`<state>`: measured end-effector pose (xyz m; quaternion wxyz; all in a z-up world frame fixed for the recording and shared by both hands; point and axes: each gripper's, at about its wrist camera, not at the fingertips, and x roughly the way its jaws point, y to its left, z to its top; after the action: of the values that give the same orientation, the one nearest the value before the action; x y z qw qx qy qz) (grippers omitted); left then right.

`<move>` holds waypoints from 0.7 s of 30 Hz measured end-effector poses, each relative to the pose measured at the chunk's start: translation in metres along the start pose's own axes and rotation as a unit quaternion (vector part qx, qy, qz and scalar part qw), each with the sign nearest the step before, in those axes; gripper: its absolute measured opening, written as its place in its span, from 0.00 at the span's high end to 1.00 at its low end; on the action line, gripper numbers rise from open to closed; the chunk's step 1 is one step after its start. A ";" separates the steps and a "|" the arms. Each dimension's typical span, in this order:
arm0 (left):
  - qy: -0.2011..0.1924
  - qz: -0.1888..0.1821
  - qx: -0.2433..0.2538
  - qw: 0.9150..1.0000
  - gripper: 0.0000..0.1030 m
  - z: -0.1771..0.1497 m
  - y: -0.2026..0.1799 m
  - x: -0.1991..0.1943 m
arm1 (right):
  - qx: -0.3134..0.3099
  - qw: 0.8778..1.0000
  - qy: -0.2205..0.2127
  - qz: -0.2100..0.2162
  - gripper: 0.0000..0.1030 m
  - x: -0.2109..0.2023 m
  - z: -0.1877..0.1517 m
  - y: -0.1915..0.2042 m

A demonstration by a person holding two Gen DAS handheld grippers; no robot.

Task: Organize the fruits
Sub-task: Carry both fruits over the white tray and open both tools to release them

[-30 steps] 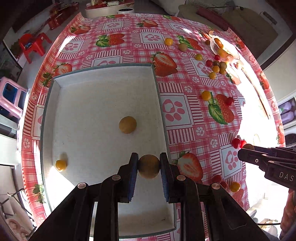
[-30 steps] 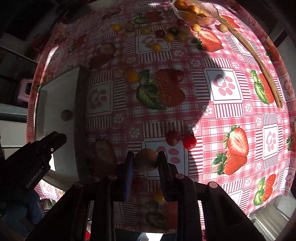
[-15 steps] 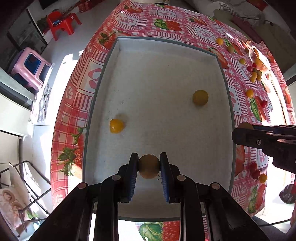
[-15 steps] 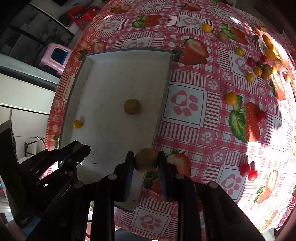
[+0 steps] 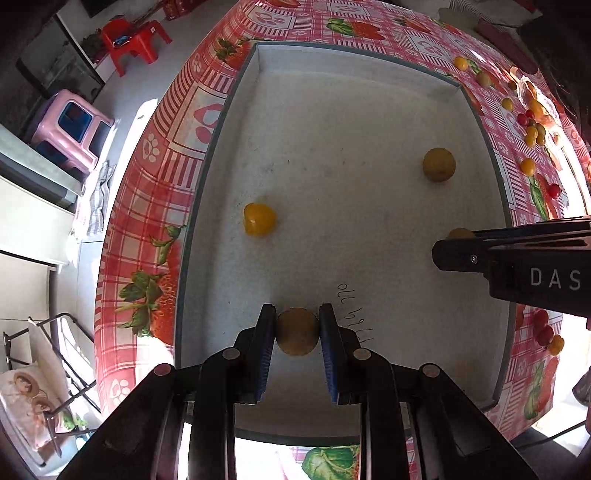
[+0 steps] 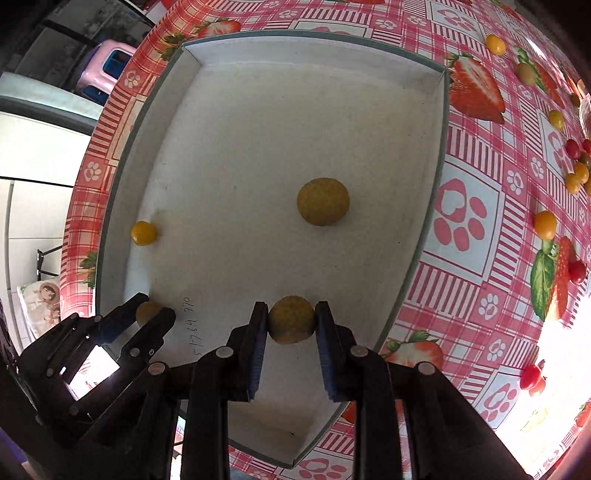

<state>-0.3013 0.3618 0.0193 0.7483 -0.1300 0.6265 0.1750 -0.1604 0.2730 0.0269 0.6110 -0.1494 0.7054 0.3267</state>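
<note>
My left gripper [image 5: 297, 328] is shut on a round brownish-yellow fruit [image 5: 296, 331] over the near part of a shallow white tray [image 5: 218, 122]. My right gripper [image 6: 291, 318] is shut on a similar brownish fruit [image 6: 291, 319] over the tray [image 6: 441, 110], near its right wall. Each gripper shows in the other's view: the right gripper [image 5: 456, 240] at the right, the left gripper [image 6: 149, 312] at the lower left. Inside the tray lie a loose brownish fruit [image 5: 439, 164] [image 6: 323, 201] and a small yellow tomato [image 5: 259, 219] [image 6: 144, 232].
The tray sits on a table with a red checked strawberry tablecloth [image 6: 480, 221]. Several small yellow and red tomatoes [image 6: 545, 224] [image 5: 528, 125] are scattered on the cloth to the right. Past the table's left edge stand a pink stool [image 5: 72, 125] and a red chair [image 5: 129, 35].
Both grippers, each keeping its fruit, have moved left and lower over the tray. The right one came from above the tablecloth, crossed the tray's right wall and rolled.
</note>
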 end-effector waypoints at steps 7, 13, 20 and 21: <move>-0.012 0.018 0.006 1.000 0.20 -0.002 -0.006 -0.006 | -0.017 1.000 0.004 0.001 0.34 0.009 0.004 0.013; 0.000 0.029 0.017 0.999 0.20 -0.001 -0.007 -0.007 | -0.008 1.000 -0.012 0.017 0.24 -0.003 0.011 0.017; -0.008 0.027 0.047 0.999 0.20 0.006 -0.023 -0.018 | 0.012 0.997 -0.055 0.043 0.22 -0.043 0.007 0.010; -0.012 0.025 0.054 0.998 0.20 0.007 -0.028 -0.021 | 0.017 0.997 -0.061 0.043 0.22 -0.048 0.005 0.005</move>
<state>-0.2862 0.3378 0.0403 0.7569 -0.0713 0.6292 0.1615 -0.1498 0.2705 0.0743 0.6406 -0.0882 0.6778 0.3498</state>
